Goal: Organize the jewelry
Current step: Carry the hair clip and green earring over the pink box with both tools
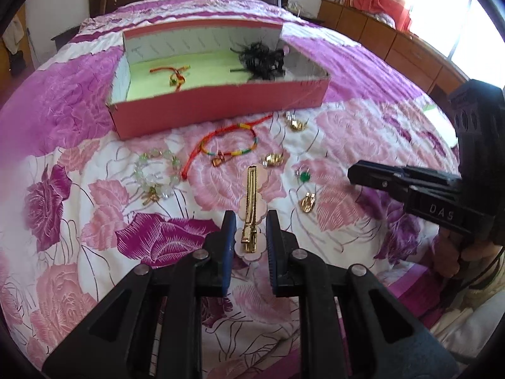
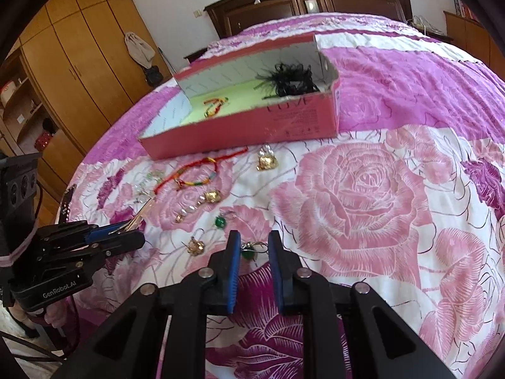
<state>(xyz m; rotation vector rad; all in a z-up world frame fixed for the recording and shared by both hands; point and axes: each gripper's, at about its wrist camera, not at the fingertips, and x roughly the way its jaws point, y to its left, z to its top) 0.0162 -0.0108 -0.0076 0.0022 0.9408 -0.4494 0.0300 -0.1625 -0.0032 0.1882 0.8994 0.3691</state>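
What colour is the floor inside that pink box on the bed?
Pale lime green; the box shows it best in the left wrist view.

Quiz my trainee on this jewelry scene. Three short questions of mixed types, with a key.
1. What does the left hand-held gripper clamp? A) clear bead bracelet B) gold hair clip on a pink flower backing C) gold earring
2. True or false: the pink cardboard box with the green floor is empty.
3. What colour is the stone of the small silver-set jewel between the right hand-held gripper's fingers?
Key: 1 B; 2 false, it holds a red cord bracelet and a black feathery hairpiece; 3 green.
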